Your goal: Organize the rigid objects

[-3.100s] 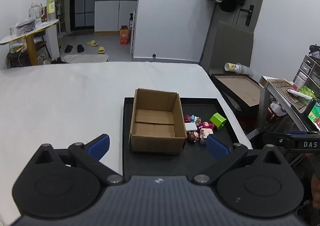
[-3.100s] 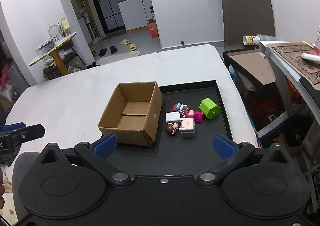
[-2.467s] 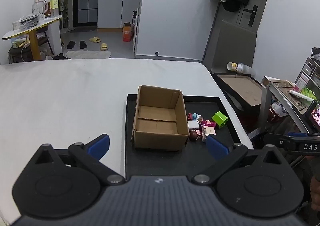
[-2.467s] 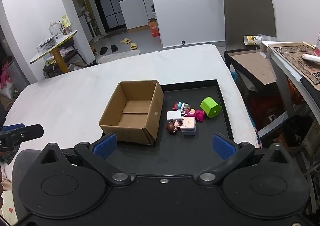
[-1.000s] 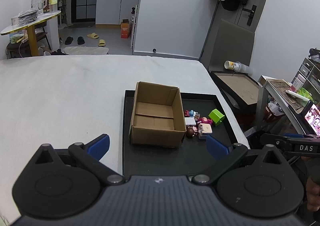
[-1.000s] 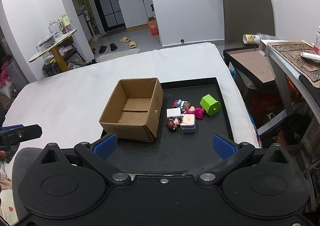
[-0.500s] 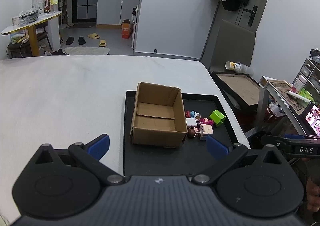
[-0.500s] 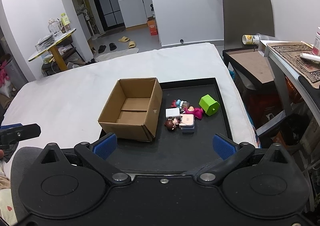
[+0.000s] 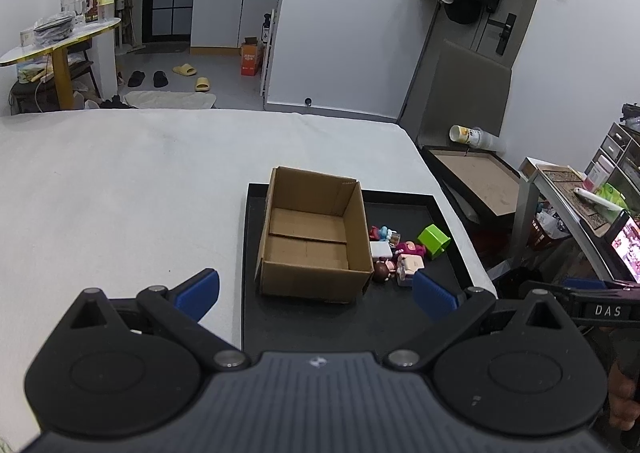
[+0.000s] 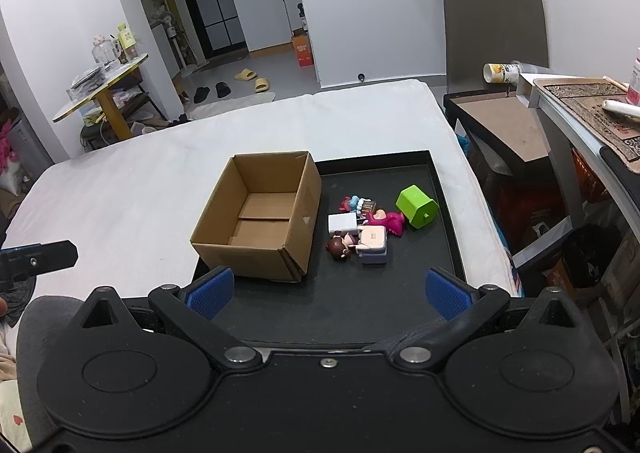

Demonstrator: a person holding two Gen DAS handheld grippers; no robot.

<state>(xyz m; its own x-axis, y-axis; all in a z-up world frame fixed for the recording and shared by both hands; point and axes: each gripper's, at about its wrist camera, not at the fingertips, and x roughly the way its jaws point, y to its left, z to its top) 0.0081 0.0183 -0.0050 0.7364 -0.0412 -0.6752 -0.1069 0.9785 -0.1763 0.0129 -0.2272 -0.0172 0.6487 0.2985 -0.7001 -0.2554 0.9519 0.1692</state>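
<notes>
Left gripper (image 9: 316,293), lower half of left wrist frame: matte black linkage arms w/ round discs either side, silver pivot screws, blue ribbed fingertip pads (image 9: 198,293), grey ribbed centre housing w/ small white logo. Right gripper (image 10: 326,295), lower half of right wrist frame: same black build, blue textured pads (image 10: 444,299), silver screws, smooth black centre plate w/ one screw. At right edge of left view, a black bar lettered "DAS" in white.
</notes>
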